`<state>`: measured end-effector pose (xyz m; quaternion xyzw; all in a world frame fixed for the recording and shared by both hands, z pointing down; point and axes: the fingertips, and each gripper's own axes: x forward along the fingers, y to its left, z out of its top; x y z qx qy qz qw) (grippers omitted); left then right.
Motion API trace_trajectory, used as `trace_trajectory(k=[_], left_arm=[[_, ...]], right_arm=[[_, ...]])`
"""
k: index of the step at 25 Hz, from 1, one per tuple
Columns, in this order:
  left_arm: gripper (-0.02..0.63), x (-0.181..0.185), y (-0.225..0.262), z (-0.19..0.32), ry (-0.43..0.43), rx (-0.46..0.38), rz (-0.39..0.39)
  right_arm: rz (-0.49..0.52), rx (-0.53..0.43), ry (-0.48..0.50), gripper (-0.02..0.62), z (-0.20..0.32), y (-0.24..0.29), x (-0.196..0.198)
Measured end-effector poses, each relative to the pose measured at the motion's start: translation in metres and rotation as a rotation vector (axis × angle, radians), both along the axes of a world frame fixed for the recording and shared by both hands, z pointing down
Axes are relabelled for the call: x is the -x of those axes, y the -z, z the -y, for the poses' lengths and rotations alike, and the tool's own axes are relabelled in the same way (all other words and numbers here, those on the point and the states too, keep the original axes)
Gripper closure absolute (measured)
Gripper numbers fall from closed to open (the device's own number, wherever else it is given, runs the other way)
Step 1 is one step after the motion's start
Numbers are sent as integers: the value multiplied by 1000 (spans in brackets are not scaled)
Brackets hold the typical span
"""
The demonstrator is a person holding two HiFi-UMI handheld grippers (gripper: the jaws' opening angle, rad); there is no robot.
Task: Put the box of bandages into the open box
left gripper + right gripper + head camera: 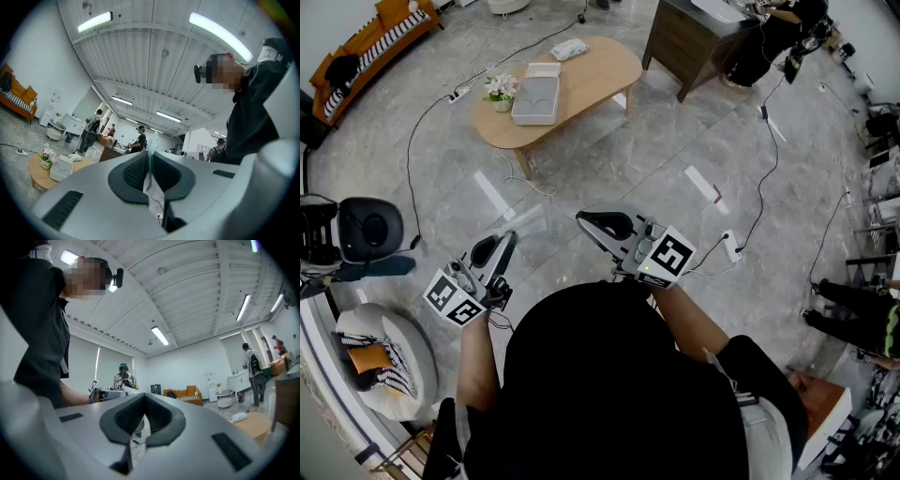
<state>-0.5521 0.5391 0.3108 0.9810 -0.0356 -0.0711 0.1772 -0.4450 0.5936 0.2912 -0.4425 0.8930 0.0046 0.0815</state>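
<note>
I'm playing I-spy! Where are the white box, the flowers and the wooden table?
white box (534,101), head view, inside its open tray
flowers (500,86), head view, on the blooms
wooden table (602,70), head view, bare right end

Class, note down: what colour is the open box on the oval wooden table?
The open box is white, clearest in the head view.

A flower pot (500,91) stands at the left end of the oval tabletop (600,70); a power strip (459,94) lies on the grey floor (675,150) just beside it; an orange sofa (370,42) stands far left; a black chair (367,228) sits nearer.
</note>
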Motion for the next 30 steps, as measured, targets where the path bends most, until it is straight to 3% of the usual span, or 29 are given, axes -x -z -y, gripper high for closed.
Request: trace_trajectory(k=[12,22,30], left_arm=[[580,-14,-14,-17,-8,45,11],[580,-67,-23,-36,7,84,19],[580,-100,-45,-48,8,154,85]], right_arm=[[14,45,-51,584,-22,-6,-23],[38,93,-85,584,-54,-25,-87],[114,184,-107,584,-63,-65,-132]])
